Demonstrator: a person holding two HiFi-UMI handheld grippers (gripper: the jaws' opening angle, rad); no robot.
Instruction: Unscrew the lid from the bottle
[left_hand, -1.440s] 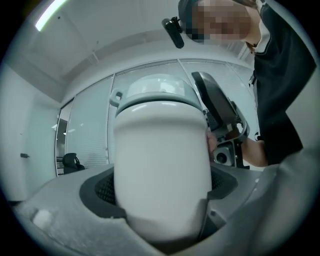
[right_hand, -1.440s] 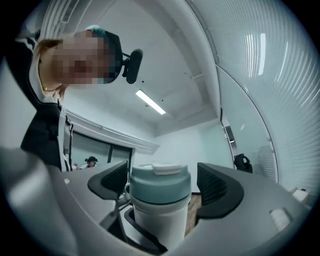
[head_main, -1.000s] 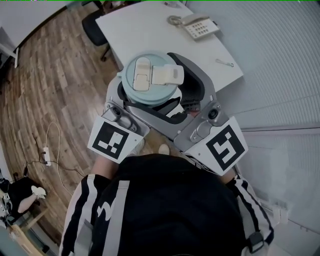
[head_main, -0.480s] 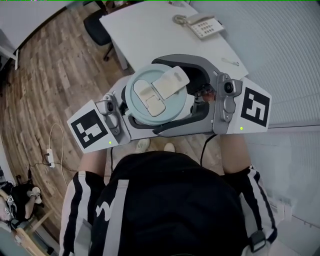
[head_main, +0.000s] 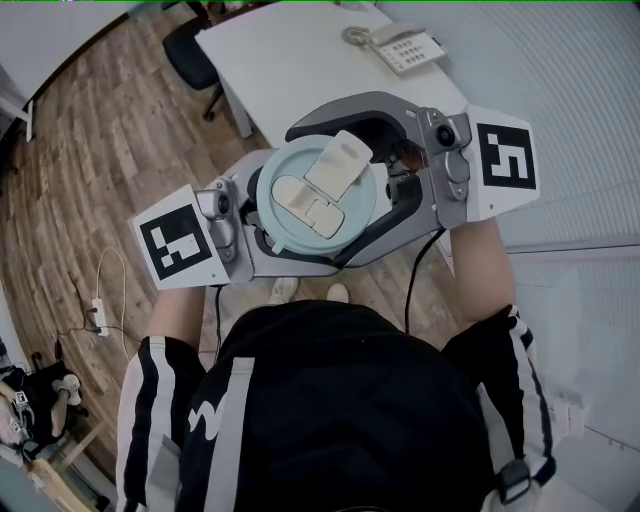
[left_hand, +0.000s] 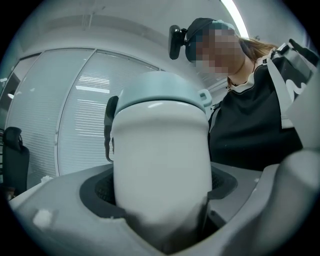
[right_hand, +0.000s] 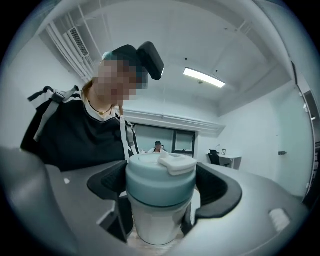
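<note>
The bottle (left_hand: 160, 170) is held upright in the air in front of the person's chest, clear of any surface. Its white body is clamped low down by the left gripper (left_hand: 160, 215), whose jaws are pressed against both sides of it. The pale blue-green lid (head_main: 317, 190) is seated on the bottle's neck and is gripped by the right gripper (right_hand: 160, 189); its jaws are spread wide, with a dark pad set against the lid at 3 o'clock and at 9 o'clock. A white flip cap (right_hand: 176, 162) is seen on top of the lid. In the head view, the left gripper's marker cube (head_main: 175, 243) is found at 8 o'clock of the lid and the right one (head_main: 505, 155) at 2 o'clock. A white table (head_main: 290, 60) lies at 12 o'clock, with a telephone (head_main: 405, 48) at 1 o'clock
</note>
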